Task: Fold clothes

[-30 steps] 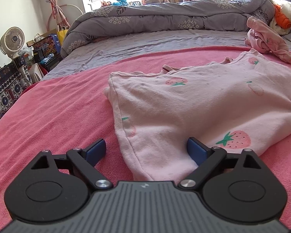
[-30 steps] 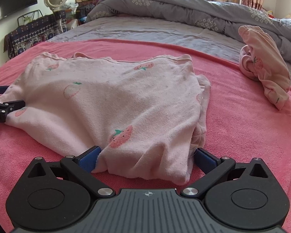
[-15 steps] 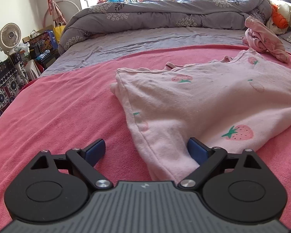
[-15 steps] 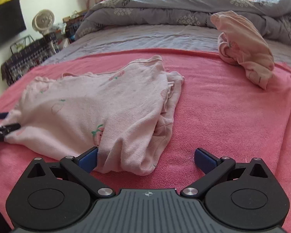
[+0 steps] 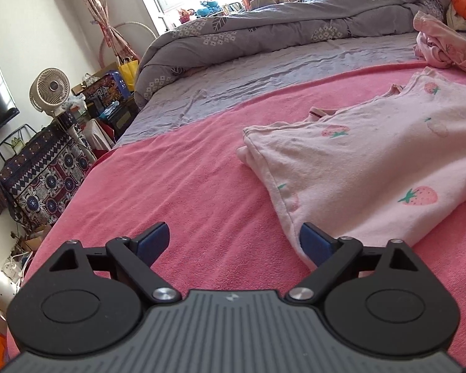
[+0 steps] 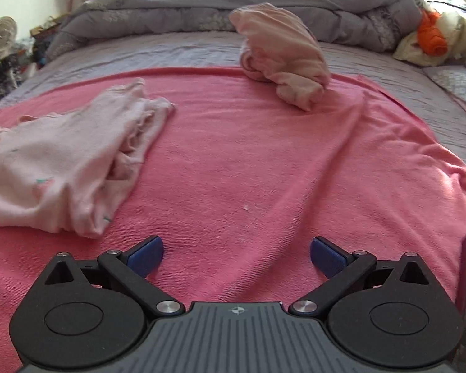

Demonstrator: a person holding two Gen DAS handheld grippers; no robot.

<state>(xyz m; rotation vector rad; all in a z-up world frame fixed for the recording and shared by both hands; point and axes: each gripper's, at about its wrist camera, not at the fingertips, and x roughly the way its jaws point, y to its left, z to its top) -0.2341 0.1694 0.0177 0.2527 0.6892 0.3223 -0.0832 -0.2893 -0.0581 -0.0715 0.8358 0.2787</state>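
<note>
1. Left gripper (image 5: 235,242), black with blue pads: we log its jaws spread wide and holding nothing, low over the pink towelling blanket (image 5: 186,192). Its right pad (image 5: 315,242) sits just beside the near corner of the garment; we cannot tell whether they touch.
2. Right gripper (image 6: 236,255), same build: jaws wide apart, empty, above bare pink towelling blanket (image 6: 264,161).
3. Pale pink cotton top with strawberry print (image 5: 372,161): we record it lying partly folded on the pink blanket, to the right of the left gripper; in the right wrist view the same top (image 6: 62,161) lies to the left, apart from the right gripper, its far edge rumpled.
4. Crumpled pink garment (image 6: 282,62): bunched at the far edge of the pink blanket, well apart from the top.
5. Grey patterned duvet (image 5: 295,28): heaped across the far side of the bed.
6. Cream round fan (image 5: 49,88): standing beside the bed on the left.
</note>
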